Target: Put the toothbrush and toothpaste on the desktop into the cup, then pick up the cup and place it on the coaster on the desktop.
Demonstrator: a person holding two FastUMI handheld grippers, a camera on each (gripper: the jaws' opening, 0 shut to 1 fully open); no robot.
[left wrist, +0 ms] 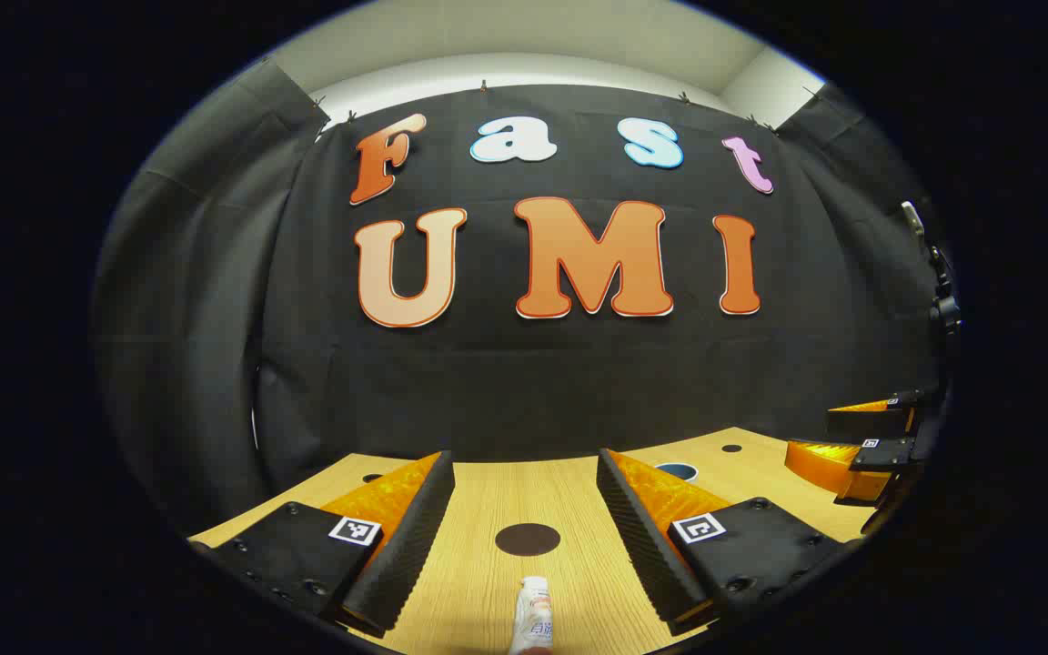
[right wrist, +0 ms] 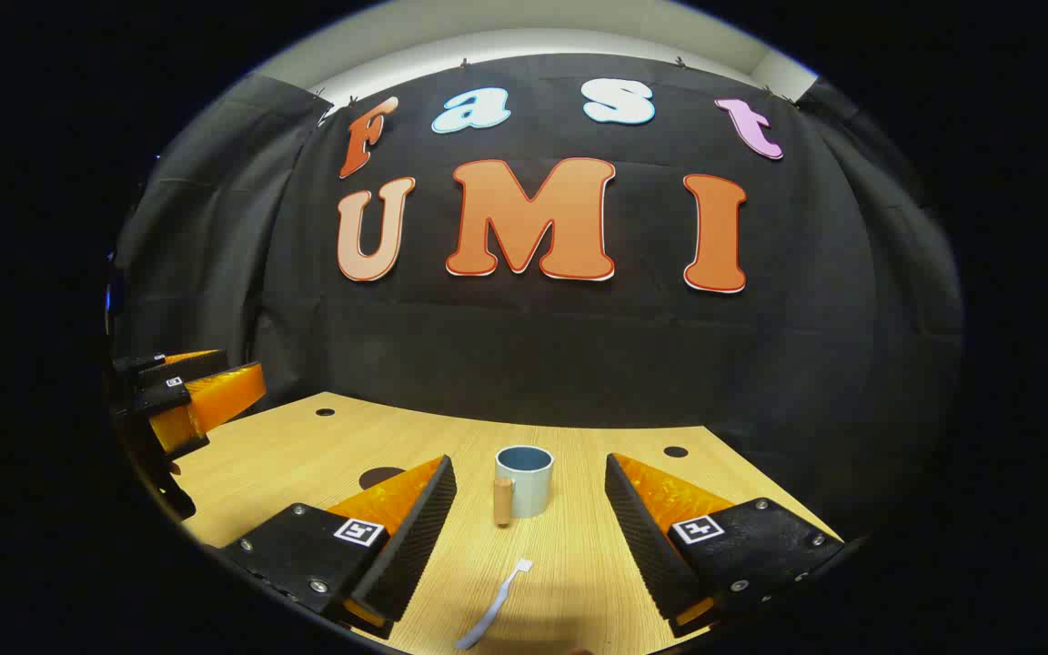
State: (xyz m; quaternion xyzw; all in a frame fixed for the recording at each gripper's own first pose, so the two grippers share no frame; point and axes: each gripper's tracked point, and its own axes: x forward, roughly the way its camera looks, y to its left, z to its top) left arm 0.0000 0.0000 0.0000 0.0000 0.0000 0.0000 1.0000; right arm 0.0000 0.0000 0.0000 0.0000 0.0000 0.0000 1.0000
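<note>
Two fingers of the left gripper (left wrist: 524,523) reach up from the bottom of the left gripper view, spread wide with nothing between them but bare wooden desktop (left wrist: 488,491). Low in the frame's centre, in the gap between the fingers and touching neither, lies the toothpaste tube (left wrist: 533,617), its cap end pointing up the frame and its tail cut off by the bottom edge. Just above it, also in the gap, sits the dark round coaster (left wrist: 528,539), flat on the wood and apart from the tube. Behind the right-hand finger, a sliver of the cup's rim (left wrist: 677,470) peeks out. At the right edge of the frame the right gripper (left wrist: 861,446) hangs over the desktop, its fingers parted.

Moving to the right gripper view, that gripper's own fingers (right wrist: 633,518) rise from the bottom, released and wide apart, holding nothing. The pale blue cup (right wrist: 525,480) stands upright just above the frame's centre, beyond the fingertips and in line with the gap, a brown handle on its left side. Below it, inside the gap, the toothbrush (right wrist: 495,605) lies slanted on the wood, head toward the cup. A dark patch, partly hidden, sits behind the left-hand finger (right wrist: 382,475); likely the coaster. The left gripper (right wrist: 201,396) shows at the left edge, jaws apart.
</note>
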